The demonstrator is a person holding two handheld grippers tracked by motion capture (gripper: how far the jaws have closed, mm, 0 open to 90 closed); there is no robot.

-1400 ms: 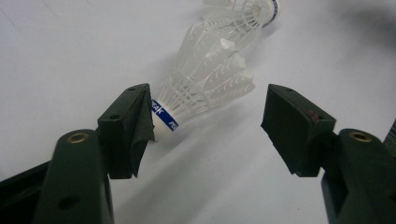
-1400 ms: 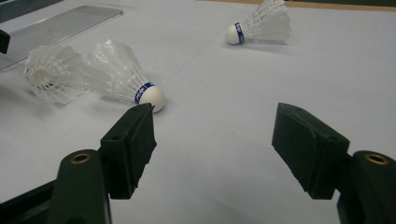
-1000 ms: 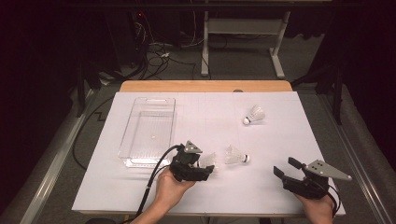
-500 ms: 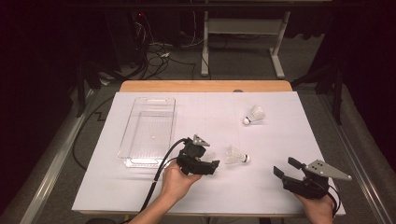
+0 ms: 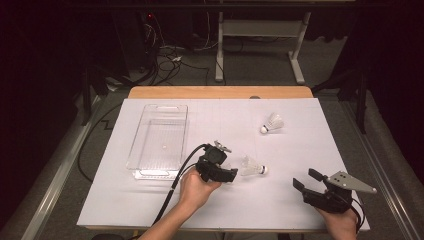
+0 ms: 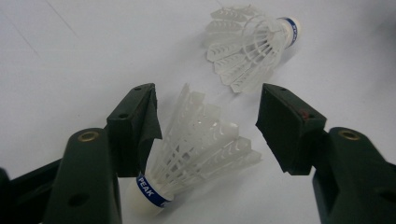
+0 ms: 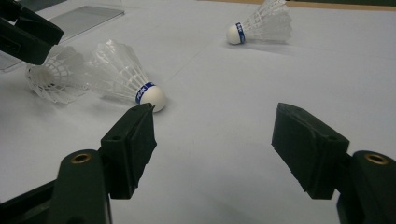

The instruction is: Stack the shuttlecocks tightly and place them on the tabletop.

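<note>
Three white shuttlecocks lie on the white sheet. In the left gripper view one shuttlecock lies between the jaws of my left gripper, cork toward the camera. Its skirt touches the left jaw and stands apart from the right jaw. The jaws have just been closing a little and remain open around it. A second shuttlecock lies just beyond the fingertips. My left gripper is at the table's middle. The third shuttlecock lies farther back to the right. My right gripper rests open at the front right, nothing between its jaws.
A clear plastic tray stands at the left of the white sheet, with nothing visible in it. The left gripper's black cable trails toward the front edge. A wooden table edge runs along the back.
My left gripper has moved right, toward the two near shuttlecocks, and now straddles one of them. The right gripper has stayed where it was.
</note>
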